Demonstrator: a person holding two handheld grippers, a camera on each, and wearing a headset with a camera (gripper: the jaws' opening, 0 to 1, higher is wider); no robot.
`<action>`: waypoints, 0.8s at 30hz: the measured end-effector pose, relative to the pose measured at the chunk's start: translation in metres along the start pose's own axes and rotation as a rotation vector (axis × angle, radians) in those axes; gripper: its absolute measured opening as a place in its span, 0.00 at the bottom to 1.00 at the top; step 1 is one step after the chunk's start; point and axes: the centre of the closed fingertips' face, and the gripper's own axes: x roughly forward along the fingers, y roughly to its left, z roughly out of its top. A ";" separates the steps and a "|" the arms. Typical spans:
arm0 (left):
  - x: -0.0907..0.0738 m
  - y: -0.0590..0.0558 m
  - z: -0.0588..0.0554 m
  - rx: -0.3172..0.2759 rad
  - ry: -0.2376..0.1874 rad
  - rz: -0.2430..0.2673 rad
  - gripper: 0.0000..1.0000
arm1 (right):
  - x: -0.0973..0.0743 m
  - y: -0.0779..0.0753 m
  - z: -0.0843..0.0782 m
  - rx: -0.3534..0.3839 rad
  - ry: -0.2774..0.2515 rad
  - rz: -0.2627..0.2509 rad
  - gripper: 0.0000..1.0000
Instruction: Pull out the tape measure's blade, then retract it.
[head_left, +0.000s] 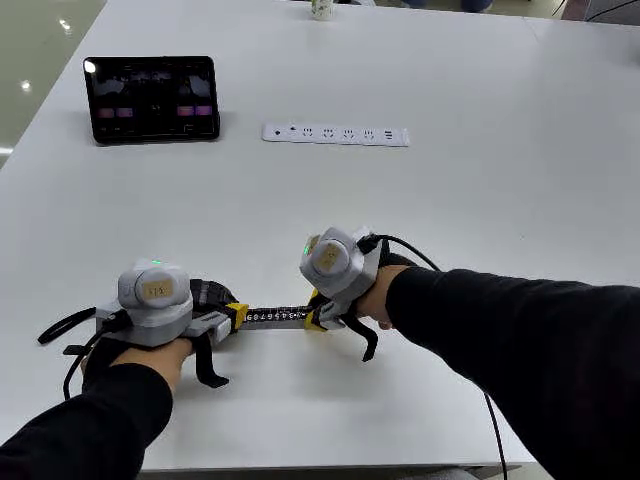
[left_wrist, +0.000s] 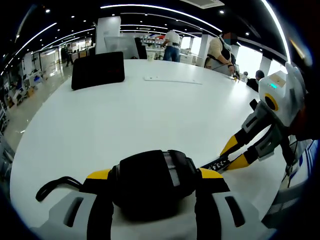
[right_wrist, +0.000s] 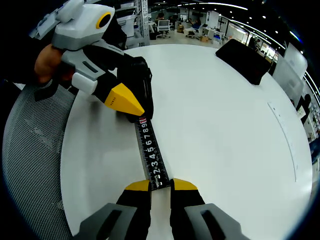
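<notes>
Left tongs (left_wrist: 154, 174) clamp the black tape measure (left_wrist: 150, 192) near the counter's (head_left: 450, 200) front edge. Just to their right, the right tongs (right_wrist: 160, 186) are closed on the tip of the blade (right_wrist: 149, 150). It lies flat on the counter, numbers up, drawn out a short way between the two. Farther back lies a white power strip (head_left: 336, 134), and left of it a dark tablet (head_left: 152, 98) stands propped.
</notes>
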 end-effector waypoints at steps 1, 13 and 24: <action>0.000 0.000 0.000 0.000 0.000 0.000 0.61 | 0.001 -0.001 0.001 -0.003 -0.002 0.000 0.11; 0.003 0.001 -0.001 -0.001 -0.001 -0.001 0.61 | 0.004 0.002 0.007 0.012 -0.012 -0.002 0.10; 0.005 0.003 -0.001 -0.006 0.003 -0.003 0.61 | 0.009 0.005 0.014 0.015 -0.013 0.000 0.11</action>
